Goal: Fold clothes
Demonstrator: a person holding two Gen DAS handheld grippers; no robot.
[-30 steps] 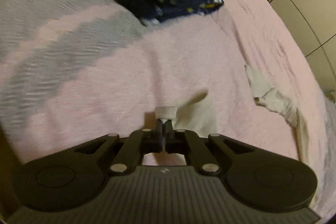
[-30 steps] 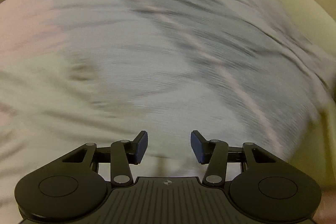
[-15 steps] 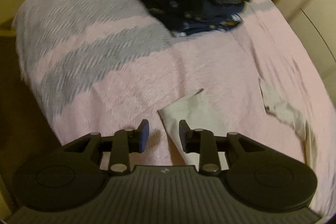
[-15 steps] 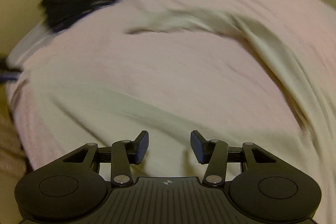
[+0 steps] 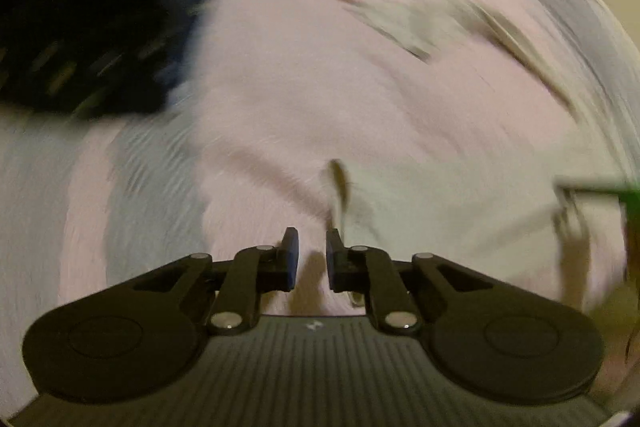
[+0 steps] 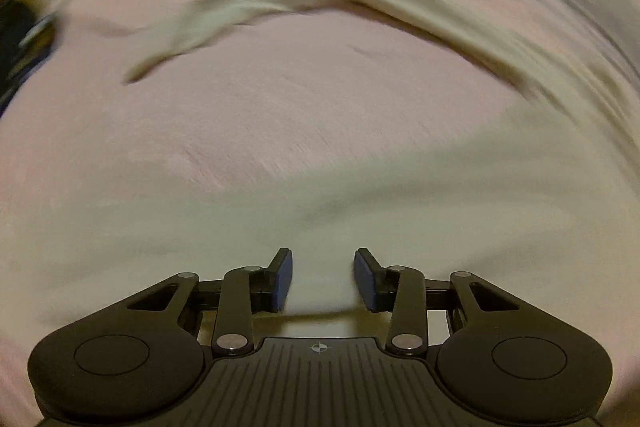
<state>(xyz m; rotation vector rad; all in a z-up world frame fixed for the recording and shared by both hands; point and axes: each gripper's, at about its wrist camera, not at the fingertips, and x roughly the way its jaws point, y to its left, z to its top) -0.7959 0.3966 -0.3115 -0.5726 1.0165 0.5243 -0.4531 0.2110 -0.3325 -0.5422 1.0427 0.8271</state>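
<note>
A pink and grey striped blanket (image 5: 280, 99) covers the bed, a pale garment (image 6: 200, 239) spread beneath both empty, parted grippers, left (image 5: 309, 255) and right (image 6: 322, 273), dark clothes (image 5: 88, 27) piled beyond.

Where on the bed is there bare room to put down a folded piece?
The pink fuzzy blanket lies bare between the crumpled cream cloth strip beyond and the flat cream garment nearer the right claw. Crowded: the dark patterned clothes pile fills the far left in the left view. Both views are blurred.
</note>
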